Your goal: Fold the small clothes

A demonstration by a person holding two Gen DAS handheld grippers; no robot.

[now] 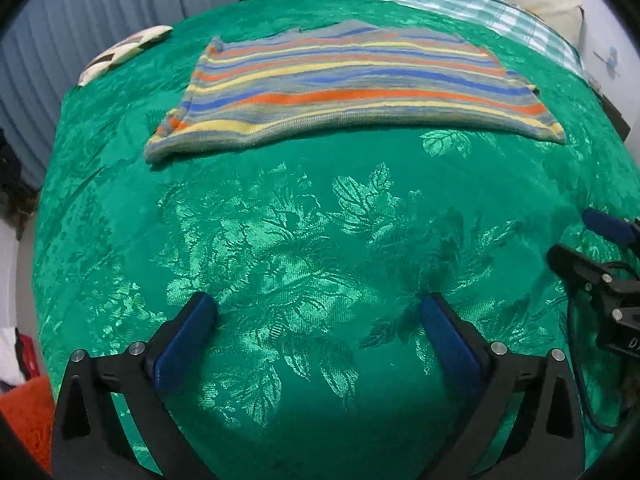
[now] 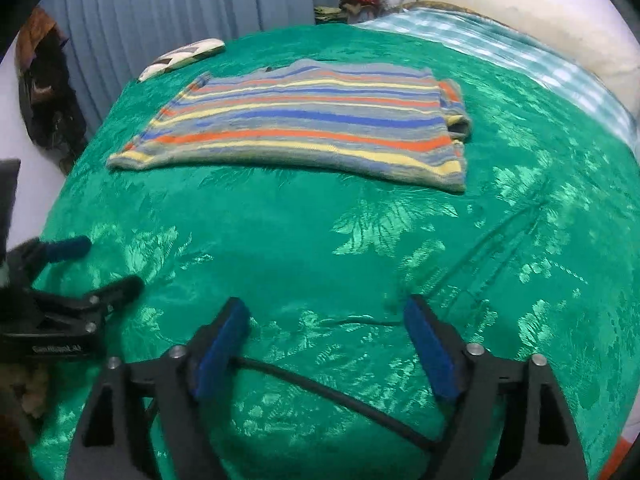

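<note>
A small striped knit top [image 1: 352, 84], in grey, blue, orange and yellow, lies flat on a green bedspread [image 1: 304, 248], well ahead of both grippers. In the right wrist view the top [image 2: 304, 128] shows a sleeve folded in at its right side. My left gripper [image 1: 318, 308] is open and empty, low over the bedspread near its front. My right gripper [image 2: 326, 312] is open and empty, also low over the bedspread. Each gripper shows at the other view's edge: the right gripper [image 1: 576, 236] and the left gripper [image 2: 100, 264].
A black and white patterned cushion [image 1: 120, 54] lies at the bed's far left. A checked sheet [image 1: 460, 4] and a cream pillow [image 2: 540, 20] lie at the far right. A black cable [image 2: 340, 396] runs across the bedspread under my right gripper. Grey curtains [image 2: 180, 0] hang behind.
</note>
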